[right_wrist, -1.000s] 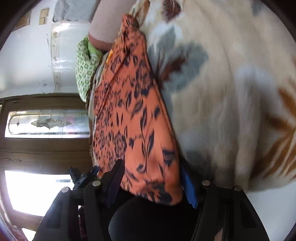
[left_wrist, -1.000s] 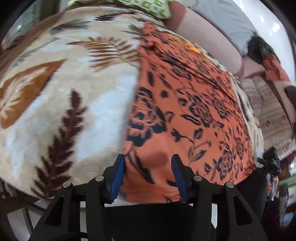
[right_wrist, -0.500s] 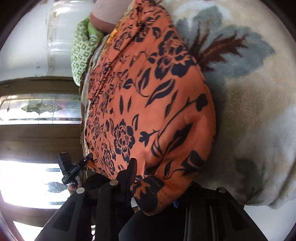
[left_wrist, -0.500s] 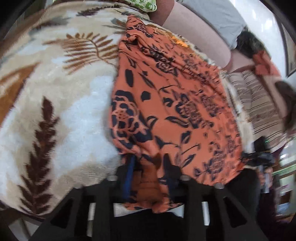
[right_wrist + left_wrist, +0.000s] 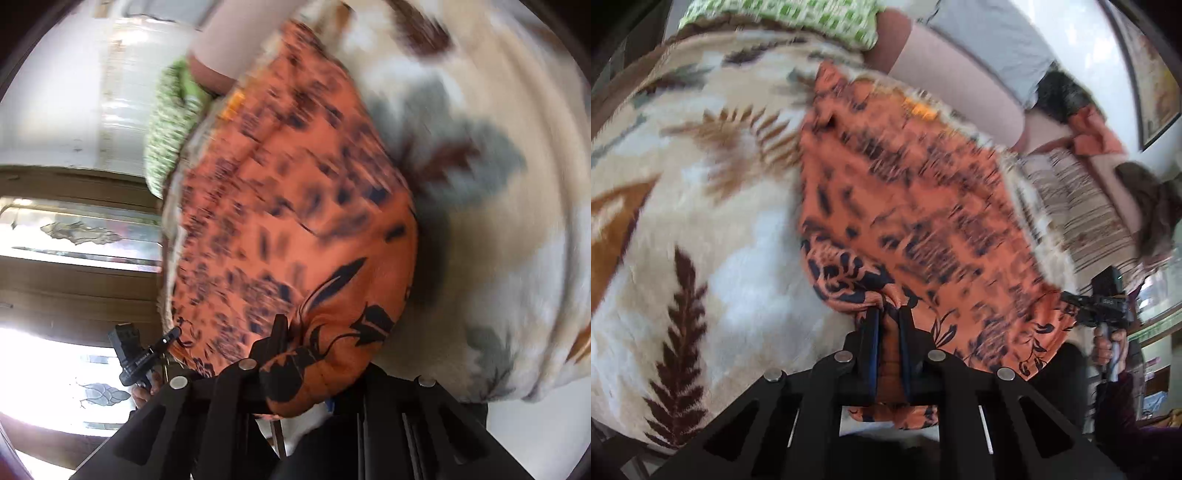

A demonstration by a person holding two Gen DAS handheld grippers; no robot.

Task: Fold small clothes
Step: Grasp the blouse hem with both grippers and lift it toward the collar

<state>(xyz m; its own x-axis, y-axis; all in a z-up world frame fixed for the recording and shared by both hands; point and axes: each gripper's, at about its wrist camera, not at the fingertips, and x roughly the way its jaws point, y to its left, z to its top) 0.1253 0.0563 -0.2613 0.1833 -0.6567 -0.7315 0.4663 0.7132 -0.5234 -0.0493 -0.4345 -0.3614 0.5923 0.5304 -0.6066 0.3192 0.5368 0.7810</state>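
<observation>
An orange garment with dark blue flowers (image 5: 916, 206) lies spread on a cream blanket with brown leaf prints (image 5: 701, 206). My left gripper (image 5: 889, 314) is shut on a bunched bit of its near edge, lifted a little off the blanket. In the right wrist view the same garment (image 5: 295, 221) drapes over my right gripper (image 5: 306, 343). Its jaws are closing with the garment's corner pinched between them, and one finger is hidden under the cloth. The picture is blurred by motion.
A green patterned cloth (image 5: 783, 18), a pink bolster (image 5: 942, 74) and a striped cloth (image 5: 1082, 206) lie past the garment's far edge. The blanket (image 5: 498, 221) spreads wide beside the garment. A wooden door with glass panes (image 5: 74, 229) stands behind.
Both grippers have gone from open around the garment's near edge to closed on it. Both have risen, and the pinched edge has come up off the blanket with them.
</observation>
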